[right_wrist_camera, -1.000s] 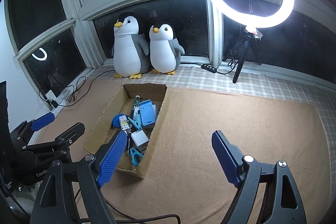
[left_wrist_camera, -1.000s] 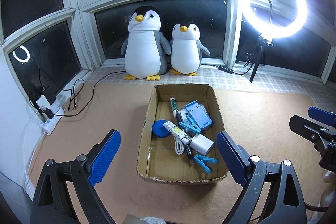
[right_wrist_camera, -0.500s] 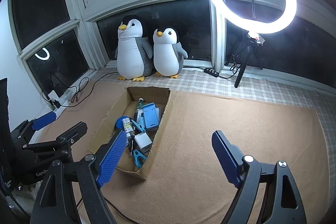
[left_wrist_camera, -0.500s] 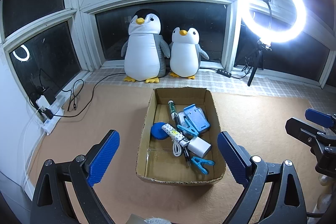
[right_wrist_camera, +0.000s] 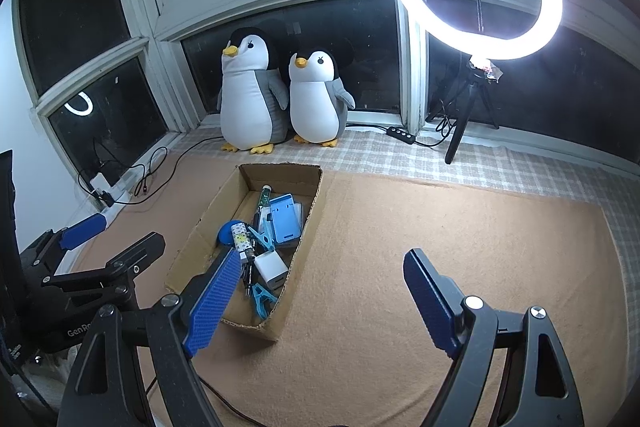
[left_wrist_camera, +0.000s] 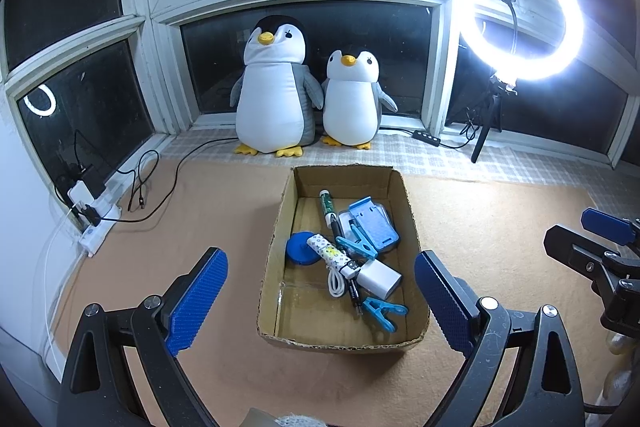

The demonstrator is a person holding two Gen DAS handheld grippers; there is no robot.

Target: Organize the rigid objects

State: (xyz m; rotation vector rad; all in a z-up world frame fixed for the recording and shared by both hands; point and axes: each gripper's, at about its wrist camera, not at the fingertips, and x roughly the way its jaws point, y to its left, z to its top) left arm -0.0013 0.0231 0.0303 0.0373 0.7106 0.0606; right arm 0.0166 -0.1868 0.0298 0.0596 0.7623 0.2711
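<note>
Fingers point(left_wrist_camera: 444, 301) on your left gripper point(left_wrist_camera: 320, 303) are standing released, framing the near end of the cardboard box point(left_wrist_camera: 280, 217) without touching it; your right gripper point(right_wrist_camera: 316, 297) is likewise spread wide, grasping nothing, hovering over bare tan mat point(right_wrist_camera: 440, 239).

You are looking at an open-topped box sitting on the mat, holding a jumble: a blue clothespin point(left_wrist_camera: 382, 311) nearest you, a white charger block point(left_wrist_camera: 380, 279) with a coiled white cable point(left_wrist_camera: 335, 281), a patterned tube point(left_wrist_camera: 332, 253), a round blue disc point(left_wrist_camera: 298, 249), a second blue clip point(left_wrist_camera: 358, 247), a light-blue phone stand point(left_wrist_camera: 374, 225) and a green-tipped pen point(left_wrist_camera: 326, 205) at the far end.

Compared with a second ago, the box is sitting slightly lower in the left view, its contents unchanged, and both grippers are keeping the same spread.

Your left view is showing the box interior head-on; your right view is showing it obliquely from the side, plus the left gripper's arm point(right_wrist_camera: 104, 267). Beyond, two plush penguins point(left_wrist_camera: 276, 87) and a lit ring light point(left_wrist_camera: 520, 17) are standing by the window.
</note>
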